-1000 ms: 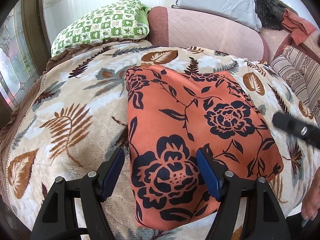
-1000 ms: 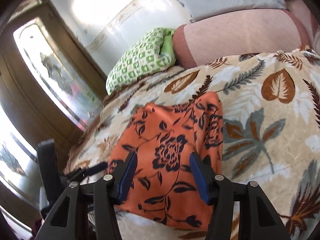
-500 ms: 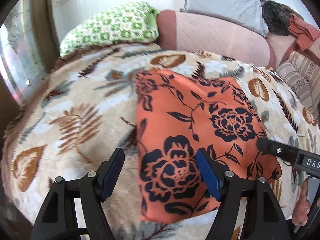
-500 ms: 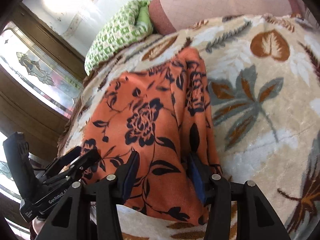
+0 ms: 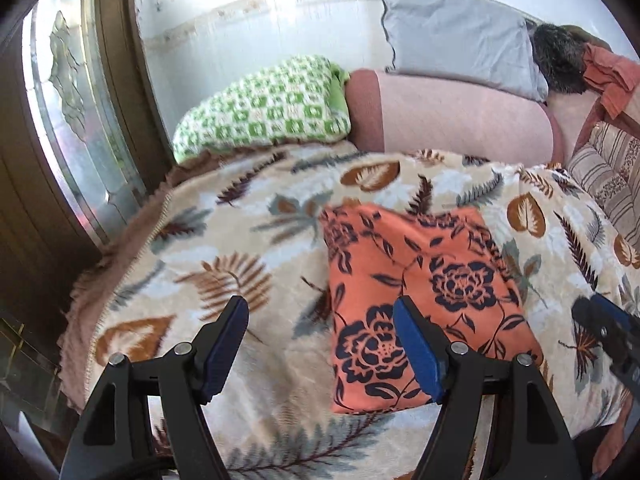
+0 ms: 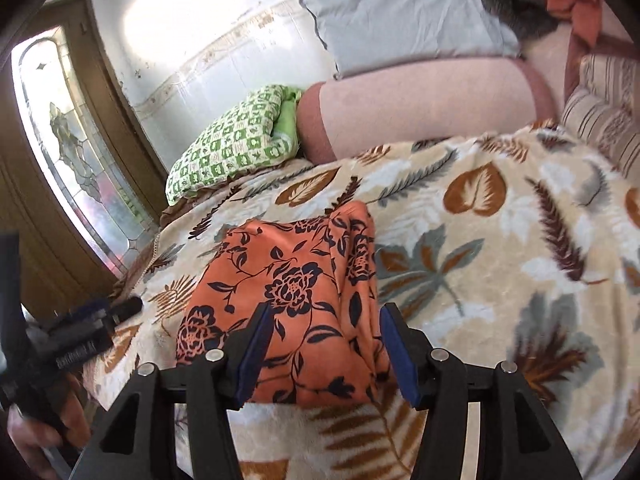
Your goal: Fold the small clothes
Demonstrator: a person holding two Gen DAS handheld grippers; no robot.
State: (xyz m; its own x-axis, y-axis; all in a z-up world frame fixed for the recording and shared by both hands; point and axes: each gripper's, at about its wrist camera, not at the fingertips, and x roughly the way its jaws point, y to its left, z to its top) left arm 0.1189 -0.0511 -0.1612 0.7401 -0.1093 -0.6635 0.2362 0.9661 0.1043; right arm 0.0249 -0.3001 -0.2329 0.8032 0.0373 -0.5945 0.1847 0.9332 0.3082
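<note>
A folded orange garment with dark floral print [image 5: 420, 296] lies flat on the leaf-patterned blanket [image 5: 224, 264]; it also shows in the right wrist view [image 6: 296, 300]. My left gripper [image 5: 320, 350] is open and empty, held above the blanket just in front of the garment's near left edge. My right gripper [image 6: 324, 354] is open and empty, raised over the garment's near edge. The right gripper shows at the right edge of the left wrist view [image 5: 608, 332]. The left gripper shows at the left of the right wrist view [image 6: 80, 332].
A green checked pillow [image 5: 260, 116], a pink bolster [image 5: 456, 120] and a grey pillow [image 5: 456, 36] lie at the bed's head. Striped cushions [image 5: 608, 176] sit at the right. A wooden door with glass [image 5: 60, 120] stands left of the bed.
Both grippers have pulled back and up from the garment, so it looks smaller and farther. The right gripper no longer presses on the cloth. The garment stays folded and still.
</note>
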